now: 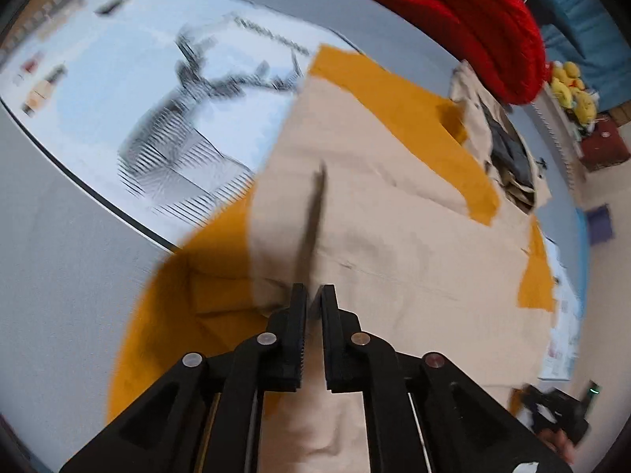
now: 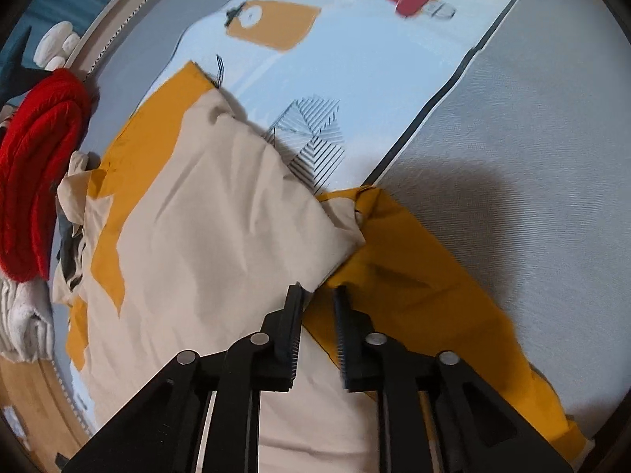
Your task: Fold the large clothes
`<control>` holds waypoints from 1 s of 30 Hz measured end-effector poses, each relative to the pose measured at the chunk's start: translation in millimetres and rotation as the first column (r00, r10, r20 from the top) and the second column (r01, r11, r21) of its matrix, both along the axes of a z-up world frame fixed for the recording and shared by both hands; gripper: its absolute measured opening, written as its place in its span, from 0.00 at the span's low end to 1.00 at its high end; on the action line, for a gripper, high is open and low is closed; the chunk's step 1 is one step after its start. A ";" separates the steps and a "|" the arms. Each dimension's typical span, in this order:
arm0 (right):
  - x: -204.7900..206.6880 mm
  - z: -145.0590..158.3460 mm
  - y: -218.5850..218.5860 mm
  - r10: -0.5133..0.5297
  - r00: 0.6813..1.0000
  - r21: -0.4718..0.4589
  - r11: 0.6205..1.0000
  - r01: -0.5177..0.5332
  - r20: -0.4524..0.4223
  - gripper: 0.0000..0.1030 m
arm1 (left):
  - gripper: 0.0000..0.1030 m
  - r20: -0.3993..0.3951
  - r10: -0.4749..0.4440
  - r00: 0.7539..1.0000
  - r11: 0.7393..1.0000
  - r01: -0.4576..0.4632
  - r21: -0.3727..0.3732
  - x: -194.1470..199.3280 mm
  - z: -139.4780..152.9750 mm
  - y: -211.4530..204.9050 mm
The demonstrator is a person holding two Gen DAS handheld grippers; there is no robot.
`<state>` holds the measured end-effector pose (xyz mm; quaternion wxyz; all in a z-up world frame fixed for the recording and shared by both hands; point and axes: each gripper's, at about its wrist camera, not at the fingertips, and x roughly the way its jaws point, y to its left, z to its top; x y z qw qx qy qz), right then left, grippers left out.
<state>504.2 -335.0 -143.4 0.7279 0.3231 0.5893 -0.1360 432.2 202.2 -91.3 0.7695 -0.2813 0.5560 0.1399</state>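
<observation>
The beige-and-mustard garment (image 2: 205, 213) lies spread over a light blue printed sheet (image 2: 355, 71) on the grey bed (image 2: 532, 149), the left tool (image 1: 313, 295) nearly closed above beige cloth, the right tool (image 2: 319, 295) slightly apart at a folded edge, red knit (image 2: 35, 181) at nine o'clock.

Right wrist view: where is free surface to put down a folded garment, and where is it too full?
Free: the bare grey surface right of the printed light-blue sheet, beyond the mustard fabric. The sheet's far part is also uncovered. Crowded: the left side, where the beige garment meets the red knit and a white cloth.
</observation>
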 end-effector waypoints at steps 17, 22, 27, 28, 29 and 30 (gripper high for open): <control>32.1 18.8 107.9 0.541 0.838 -0.208 0.830 -0.518 0.071 0.36 | 0.27 -0.110 -0.181 0.977 0.979 0.190 0.079 23.5 -32.0 -39.5; 36.8 1.3 95.5 0.505 0.863 -0.172 0.850 -0.498 -0.006 0.36 | 0.27 -0.091 -0.185 0.978 0.976 0.194 0.101 23.6 -23.5 -39.5; 36.6 24.5 103.4 0.542 0.838 -0.238 0.824 -0.514 0.068 0.36 | 0.27 -0.044 -0.187 0.981 0.973 0.191 0.132 22.9 -10.3 -40.1; 35.3 30.5 105.3 0.551 0.830 -0.253 0.818 -0.517 0.087 0.36 | 0.27 -0.028 -0.192 0.981 0.970 0.194 0.145 21.4 -5.4 -41.1; 35.9 35.6 106.3 0.563 0.820 -0.274 0.809 -0.521 0.101 0.36 | 0.27 -0.018 -0.195 0.981 0.969 0.195 0.152 22.1 -2.0 -40.7; 35.3 40.8 108.5 0.575 0.810 -0.297 0.798 -0.525 0.113 0.36 | 0.27 -0.008 -0.197 0.980 0.968 0.196 0.160 23.2 1.4 -42.4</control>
